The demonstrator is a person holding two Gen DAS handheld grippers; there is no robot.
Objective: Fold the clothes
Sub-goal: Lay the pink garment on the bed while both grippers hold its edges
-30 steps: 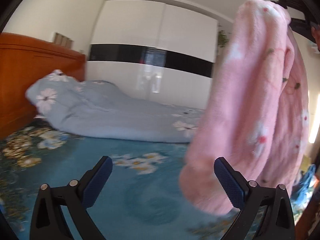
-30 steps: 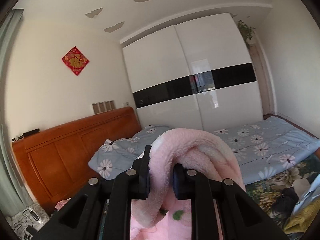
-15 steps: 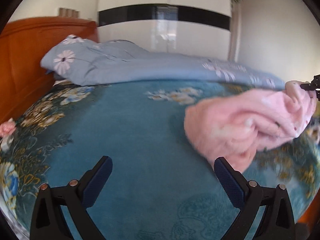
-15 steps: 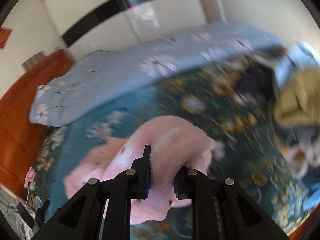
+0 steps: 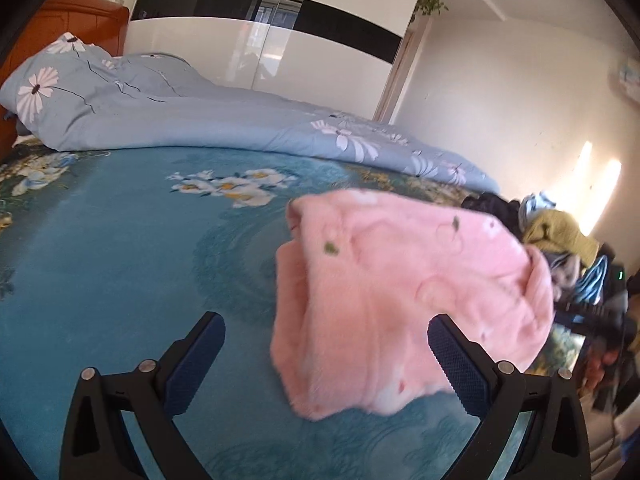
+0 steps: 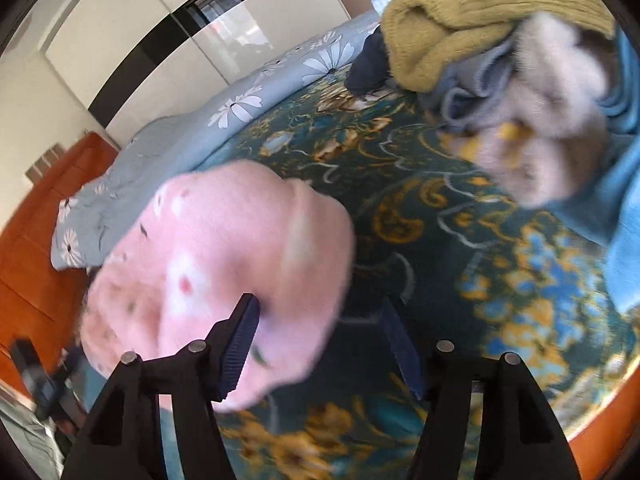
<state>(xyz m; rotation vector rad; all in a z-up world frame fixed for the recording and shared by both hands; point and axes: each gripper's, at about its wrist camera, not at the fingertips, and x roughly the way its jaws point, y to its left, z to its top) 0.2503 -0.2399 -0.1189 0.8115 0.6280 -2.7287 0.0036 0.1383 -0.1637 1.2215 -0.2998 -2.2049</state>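
Your left gripper (image 5: 326, 354) stands with its jaws spread wide and nothing between the pads, hovering low over the teal floral blanket (image 5: 120, 264) that covers the bed. Your right gripper (image 6: 320, 344) is also spread apart, its grasp empty; the pink fleece garment (image 6: 216, 264) lies partly between its fingers, against the left pad, but is not pinched. In the left wrist view that pink fleece garment (image 5: 404, 300) lies crumpled on the blanket, just ahead of the right fingertip. Beyond it a pale blue flowered duvet (image 5: 168, 116) is bunched along the far side of the bed. To your right sits a pile of clothes (image 6: 520, 64), with a mustard knit sweater (image 6: 480, 12) on top, apart from the pink piece.
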